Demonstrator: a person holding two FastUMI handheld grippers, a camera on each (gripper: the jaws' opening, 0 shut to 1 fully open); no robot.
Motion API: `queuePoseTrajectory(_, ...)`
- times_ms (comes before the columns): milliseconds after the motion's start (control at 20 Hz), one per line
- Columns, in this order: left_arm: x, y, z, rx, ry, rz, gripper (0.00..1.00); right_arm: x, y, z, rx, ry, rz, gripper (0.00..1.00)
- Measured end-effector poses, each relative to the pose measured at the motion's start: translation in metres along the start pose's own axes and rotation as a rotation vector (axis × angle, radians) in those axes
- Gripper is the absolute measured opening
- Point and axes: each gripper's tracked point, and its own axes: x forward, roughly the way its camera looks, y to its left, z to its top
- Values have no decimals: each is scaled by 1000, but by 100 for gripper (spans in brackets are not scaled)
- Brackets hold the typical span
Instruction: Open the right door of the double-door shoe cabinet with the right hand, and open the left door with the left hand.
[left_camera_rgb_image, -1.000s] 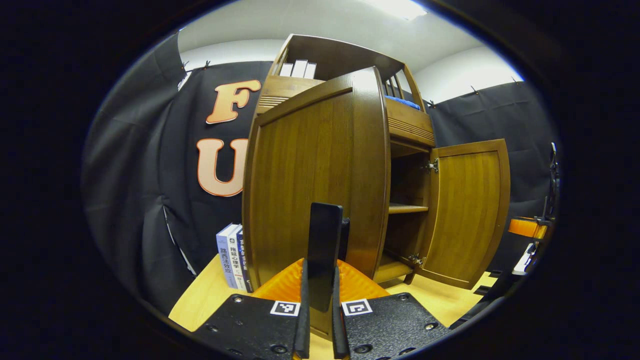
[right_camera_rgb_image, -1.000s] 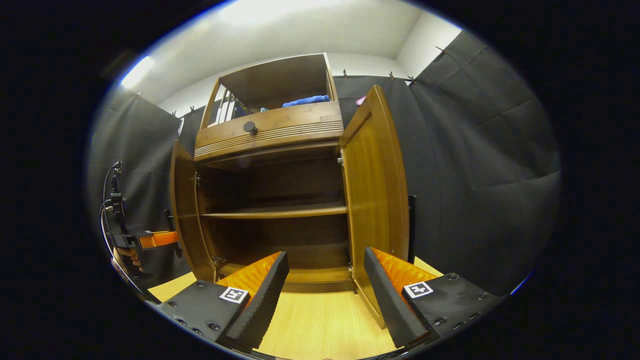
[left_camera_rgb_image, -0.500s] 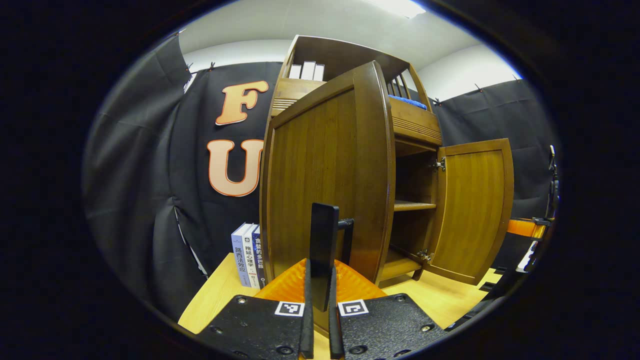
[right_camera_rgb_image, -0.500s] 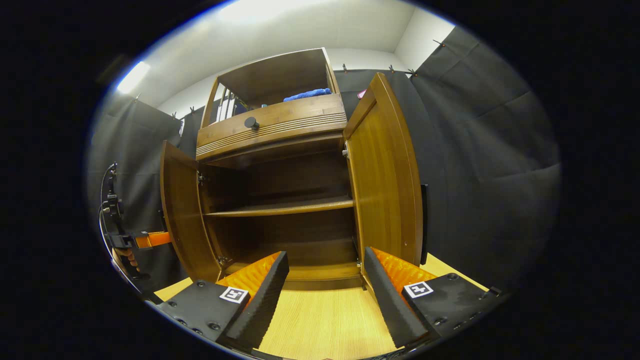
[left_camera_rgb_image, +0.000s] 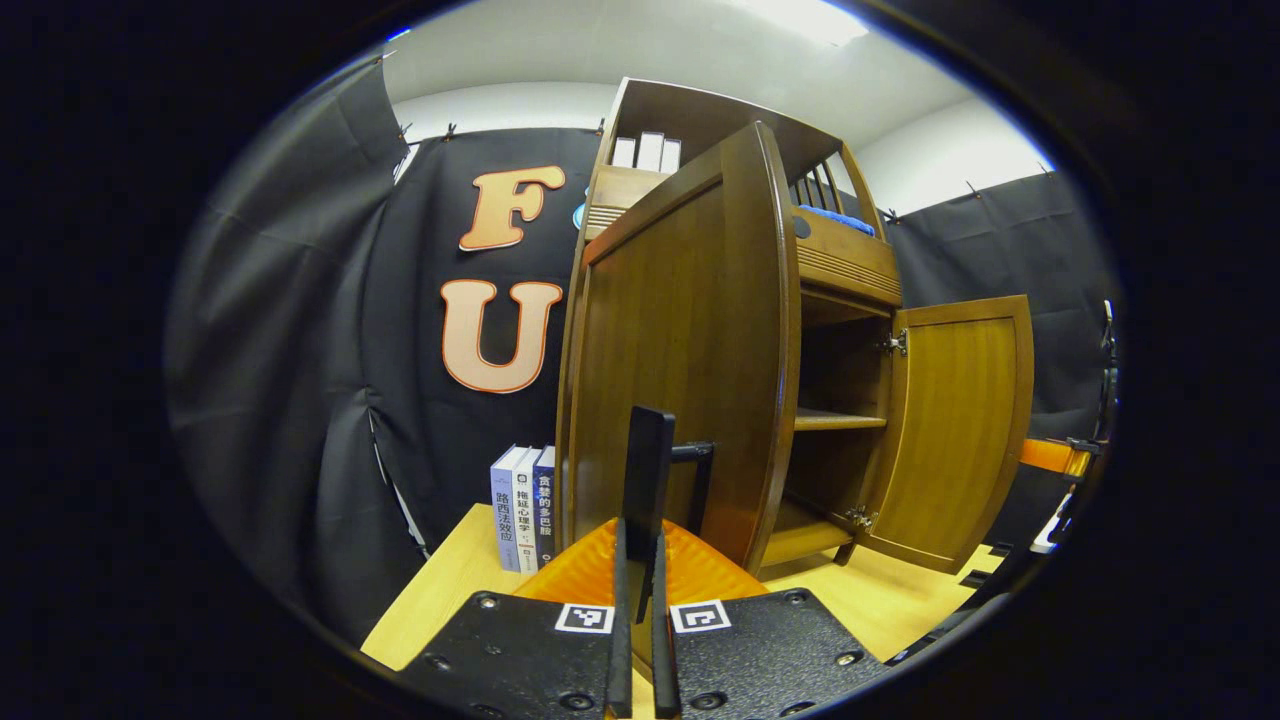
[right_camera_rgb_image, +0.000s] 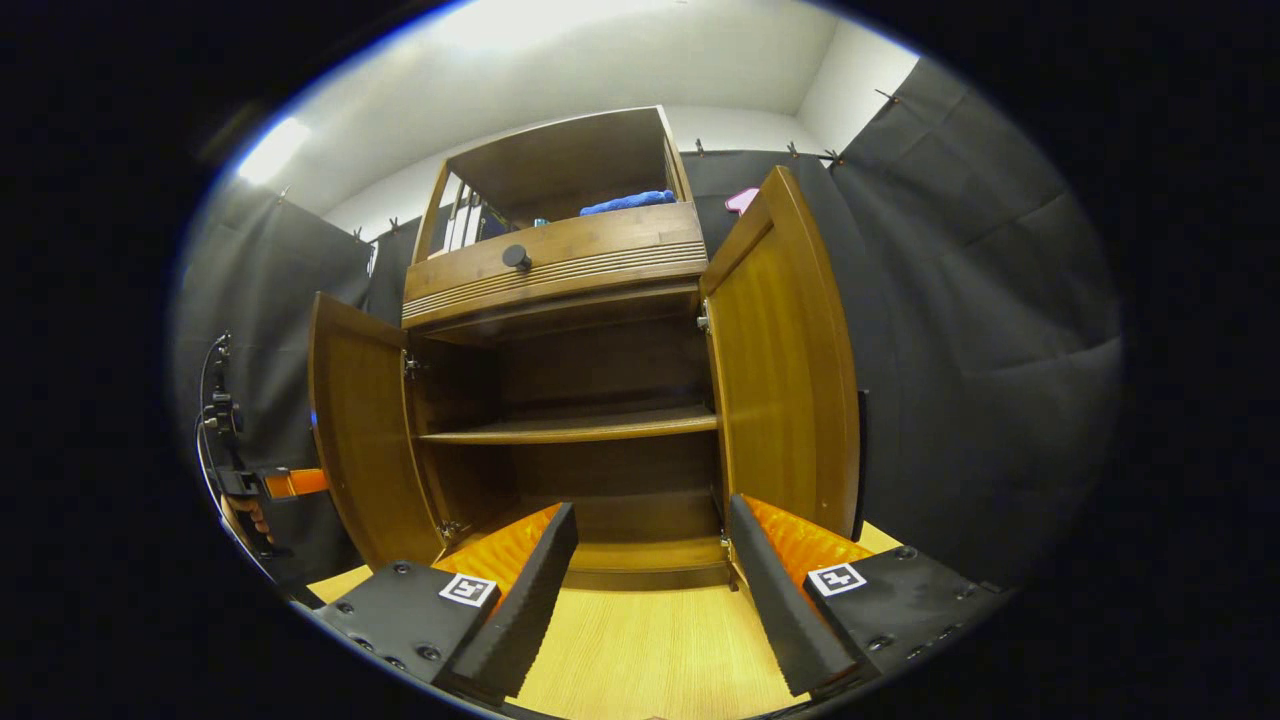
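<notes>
The brown shoe cabinet (right_camera_rgb_image: 560, 270) stands on a light wooden table with both doors swung out. In the left gripper view the left door (left_camera_rgb_image: 670, 340) fills the middle, its outer face toward me. My left gripper (left_camera_rgb_image: 640, 545) is shut on that door's black bar handle (left_camera_rgb_image: 648, 470). The right door (left_camera_rgb_image: 955, 430) stands wide open beyond it. In the right gripper view my right gripper (right_camera_rgb_image: 650, 560) hangs open and empty before the cabinet's bare shelf (right_camera_rgb_image: 580, 428), between the left door (right_camera_rgb_image: 360, 430) and the right door (right_camera_rgb_image: 785, 370). The left gripper (right_camera_rgb_image: 290, 483) shows at the far left.
Three books (left_camera_rgb_image: 522, 505) stand on the table (right_camera_rgb_image: 650, 650) left of the cabinet. Above the doors is a drawer with a black knob (right_camera_rgb_image: 517, 257) and an open top shelf holding a blue cloth (right_camera_rgb_image: 625, 203). The right door's handle (right_camera_rgb_image: 861, 460) sticks out behind it.
The left door has swung farther open with my left gripper still on its handle. The right gripper stays open and has hardly moved.
</notes>
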Motion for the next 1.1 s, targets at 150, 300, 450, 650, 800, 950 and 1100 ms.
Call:
queuePoseTrajectory(150,-6,17,2,19,-7,36,3,2,5,-4,-14,10,10,98)
queuePoseTrajectory(300,-11,31,3,-4,-16,56,3,4,11,-3,-14,8,22,98)
queuePoseTrajectory(450,-15,53,4,-11,-28,91,0,6,17,-3,-18,6,31,98)
queuePoseTrajectory(650,-14,57,3,-35,-29,69,2,7,27,0,-17,1,43,98)
queuePoseTrajectory(800,-15,66,4,-20,-28,80,1,6,34,4,-29,-13,52,98)
queuePoseTrajectory(950,-15,80,3,-31,-36,103,1,4,39,4,-39,-16,63,98)
queuePoseTrajectory(1100,-16,94,4,-26,-41,115,1,4,41,6,-49,-17,60,98)
